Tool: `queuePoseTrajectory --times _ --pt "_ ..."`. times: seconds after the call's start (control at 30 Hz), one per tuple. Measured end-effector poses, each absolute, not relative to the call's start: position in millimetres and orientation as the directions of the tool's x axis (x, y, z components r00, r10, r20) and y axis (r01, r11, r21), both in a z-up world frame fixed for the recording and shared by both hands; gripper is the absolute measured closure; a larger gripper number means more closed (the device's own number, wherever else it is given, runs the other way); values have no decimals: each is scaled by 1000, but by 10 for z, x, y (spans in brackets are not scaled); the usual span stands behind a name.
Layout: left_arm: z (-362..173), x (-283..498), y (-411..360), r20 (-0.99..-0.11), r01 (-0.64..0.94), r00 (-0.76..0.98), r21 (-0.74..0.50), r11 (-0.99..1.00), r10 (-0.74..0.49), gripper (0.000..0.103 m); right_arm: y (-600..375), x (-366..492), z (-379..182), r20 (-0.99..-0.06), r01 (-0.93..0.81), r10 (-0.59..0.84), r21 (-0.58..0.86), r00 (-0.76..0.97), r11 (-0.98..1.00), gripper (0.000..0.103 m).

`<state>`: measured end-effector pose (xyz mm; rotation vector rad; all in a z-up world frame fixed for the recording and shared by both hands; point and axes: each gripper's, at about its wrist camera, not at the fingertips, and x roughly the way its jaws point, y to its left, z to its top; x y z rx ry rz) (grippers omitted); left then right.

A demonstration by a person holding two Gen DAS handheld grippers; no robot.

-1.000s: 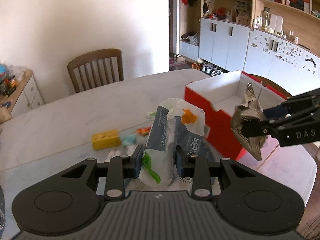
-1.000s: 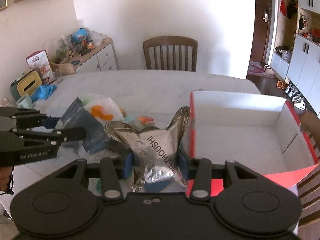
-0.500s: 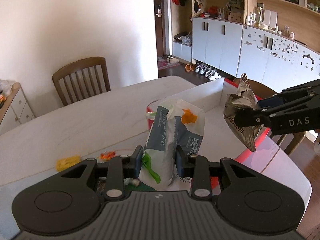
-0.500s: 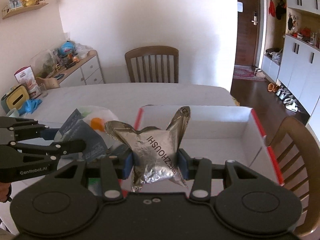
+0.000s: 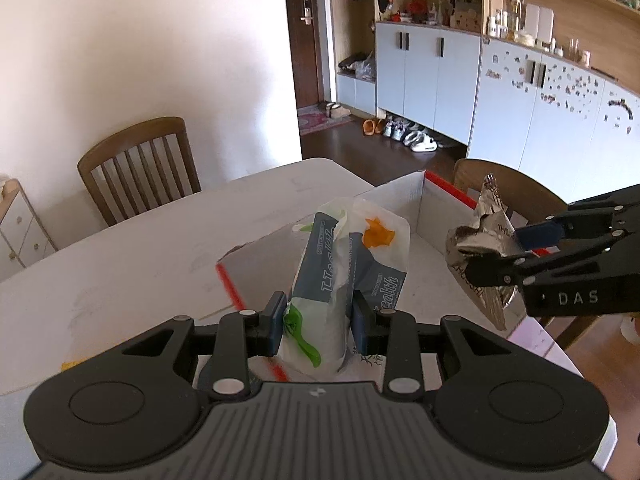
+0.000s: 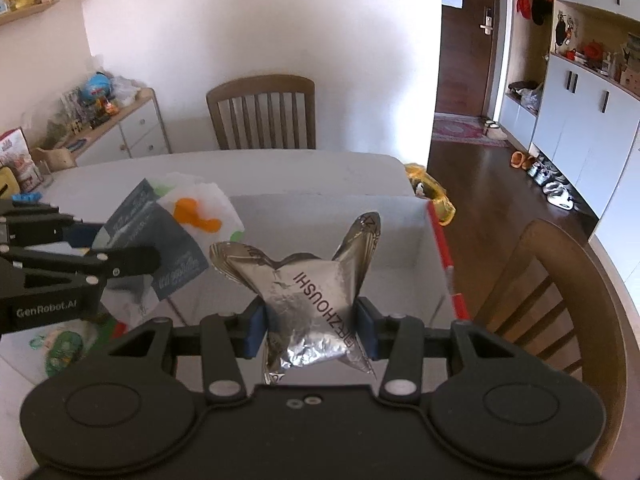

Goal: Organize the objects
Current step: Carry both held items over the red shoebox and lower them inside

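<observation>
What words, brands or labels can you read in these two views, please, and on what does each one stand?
"DAS": side of the right gripper.
"GenRobot.AI": side of the left gripper.
"ERZHOUSHI", upside down and partly creased: silver foil pouch.
Pale script on the grey and white snack bag: crumpled, not surely readable.
Box on the sideboard: print too small to read.

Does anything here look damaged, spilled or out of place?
Nothing spilled. The foil pouch in the right gripper is crumpled and creased, and the white packet in the left gripper is squeezed. Both hang over the box.
</observation>
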<state>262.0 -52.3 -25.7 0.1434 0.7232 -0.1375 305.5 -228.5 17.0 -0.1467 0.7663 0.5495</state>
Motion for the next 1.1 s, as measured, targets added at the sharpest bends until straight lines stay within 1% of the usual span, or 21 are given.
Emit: queuePoseTrajectory --times 0.13,0.27,0.43,0.57,0.8,1.1 --pt "-335 2775 -659 -685 183 726 95 979 -69 71 -2315 3169 71 -716 -525 399 53 572 849 58" --pt "-496 2917 -750 -721 191 691 105 976 -58 71 -2299 3282 -46 -743 -541 388 41 545 840 58" --pt "-719 3077 -876 -764 224 645 154 962 -28 71 -2204 3394 -193 -786 -577 369 19 496 816 58" --pt "-852 3198 -936 -792 233 610 170 958 -7 71 -2148 3492 -333 -825 -596 346 14 447 803 58" --pt "-1049 3422 -891 -843 225 537 175 958 27 70 -2052 3589 -517 -863 -645 326 0 386 764 58" --pt "-1194 3500 -871 -882 237 470 155 959 26 69 -1979 3685 -739 -899 -651 280 -7 336 759 57"
